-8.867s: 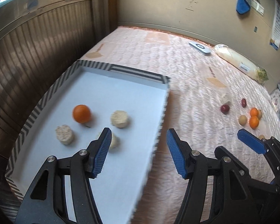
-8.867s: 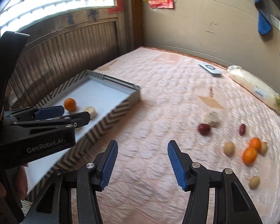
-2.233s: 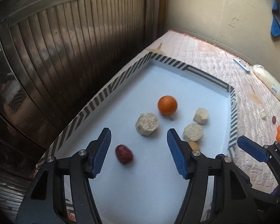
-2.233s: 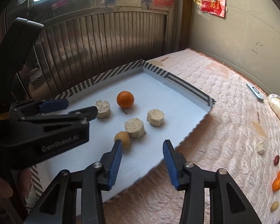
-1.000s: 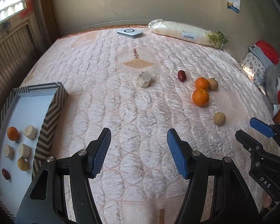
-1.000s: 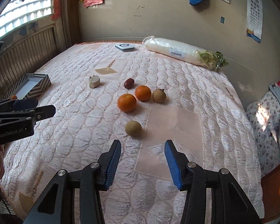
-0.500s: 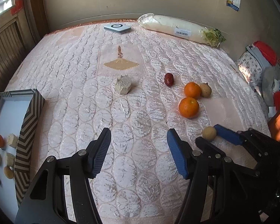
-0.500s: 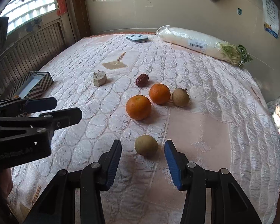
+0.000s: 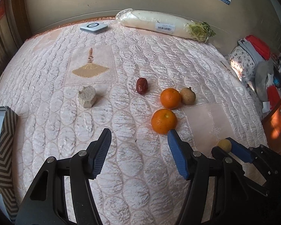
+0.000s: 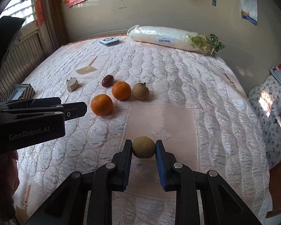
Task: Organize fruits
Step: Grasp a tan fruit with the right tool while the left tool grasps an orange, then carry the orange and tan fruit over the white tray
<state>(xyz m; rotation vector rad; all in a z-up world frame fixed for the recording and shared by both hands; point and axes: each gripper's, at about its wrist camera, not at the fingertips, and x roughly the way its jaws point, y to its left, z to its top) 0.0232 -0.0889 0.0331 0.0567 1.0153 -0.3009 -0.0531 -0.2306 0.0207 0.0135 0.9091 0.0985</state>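
Observation:
My right gripper (image 10: pixel 143 144) points down at the quilted bed, its jaws closing, and both pads press on a small round tan fruit (image 10: pixel 143 149). The left wrist view shows that same fruit (image 9: pixel 223 145) pinched at the lower right. My left gripper (image 9: pixel 139 133) is open and holds nothing; its right fingertip is just short of the nearer orange (image 9: pixel 164 121). Behind that lie a second orange (image 9: pixel 170 97), a brown round fruit (image 9: pixel 187 96), a red date (image 9: pixel 142 85) and a pale chunk (image 9: pixel 87 96). The striped tray (image 9: pixel 6 131) shows at the left edge.
A plastic-wrapped white radish (image 9: pixel 159 25) and a small flat white device (image 9: pixel 93 27) lie along the far wall. Piled clothes (image 9: pixel 252 56) and a wooden edge (image 9: pixel 277 116) border the bed on the right. A slatted wall (image 10: pixel 22 60) runs on the left.
My right gripper has come down around the small tan fruit and closed on it. My left gripper has moved forward, closer to the oranges, and stays open.

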